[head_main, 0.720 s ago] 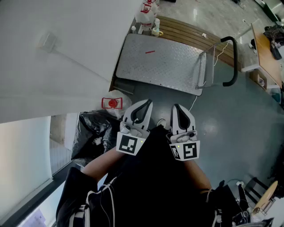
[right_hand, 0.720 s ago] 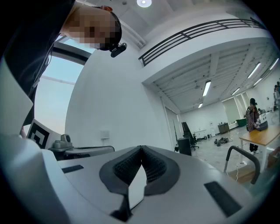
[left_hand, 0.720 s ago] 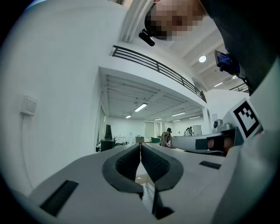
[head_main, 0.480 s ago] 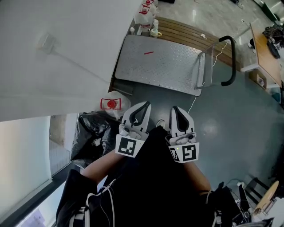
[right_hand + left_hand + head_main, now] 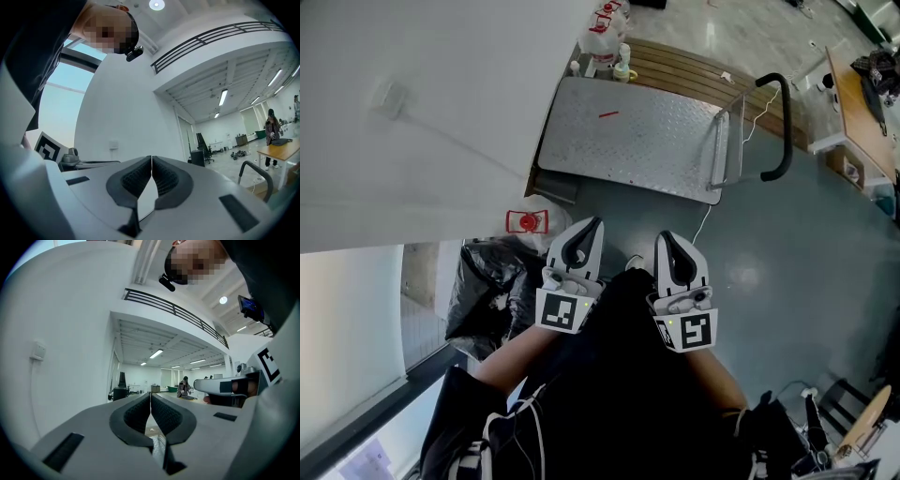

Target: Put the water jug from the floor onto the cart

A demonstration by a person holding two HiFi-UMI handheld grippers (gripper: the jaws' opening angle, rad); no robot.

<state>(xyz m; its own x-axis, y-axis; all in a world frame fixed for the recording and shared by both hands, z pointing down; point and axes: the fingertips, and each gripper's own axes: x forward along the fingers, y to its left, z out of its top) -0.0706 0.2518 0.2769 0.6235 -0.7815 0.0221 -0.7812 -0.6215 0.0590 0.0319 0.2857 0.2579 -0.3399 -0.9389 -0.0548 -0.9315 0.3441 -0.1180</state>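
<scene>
Left gripper point(image 5: 589, 227) and right gripper point(image 5: 666, 240) were level, jaws closed and empty. Beside the left one, the water jug point(image 5: 527, 222) stood on the floor, short of the cart point(image 5: 628, 131). It was likely heavy and slippery, best taken at its red-capped neck.

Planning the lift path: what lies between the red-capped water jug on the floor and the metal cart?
Head view: only bare grey floor between the clear red-capped water jug and the silver tread-plate flatbed cart.
</scene>
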